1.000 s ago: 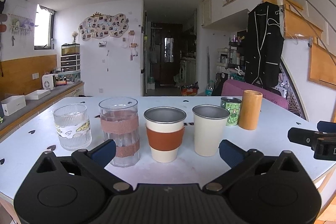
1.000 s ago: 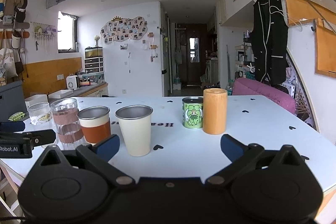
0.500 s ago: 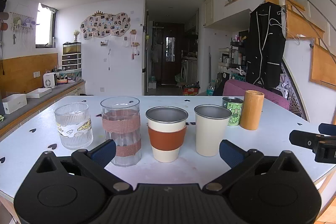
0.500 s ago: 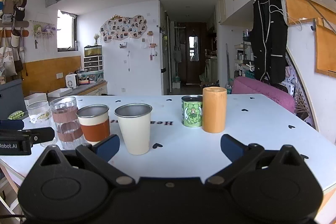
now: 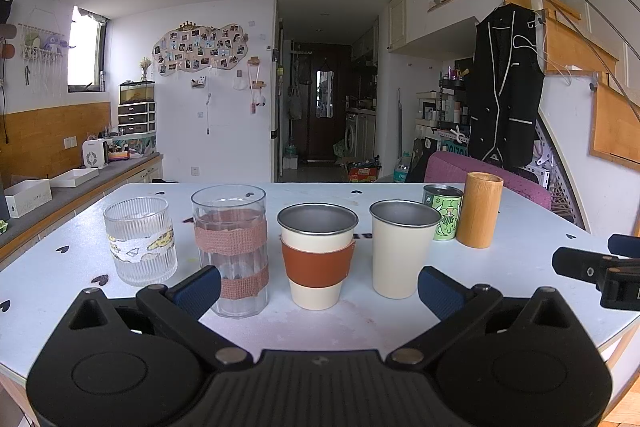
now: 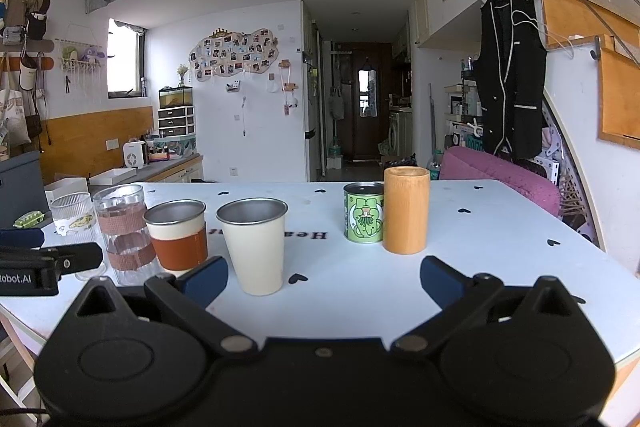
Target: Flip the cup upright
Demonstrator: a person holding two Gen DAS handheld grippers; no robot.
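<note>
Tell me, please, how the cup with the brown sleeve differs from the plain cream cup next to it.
The sleeved cup wears a brown band around its middle; the plain cup is bare cream all over. The sleeved cup looks a little shorter and wider, while the plain cup looks taller and slimmer. Both stand upright on the white table, mouths up, with grey metal rims and insides.
</note>
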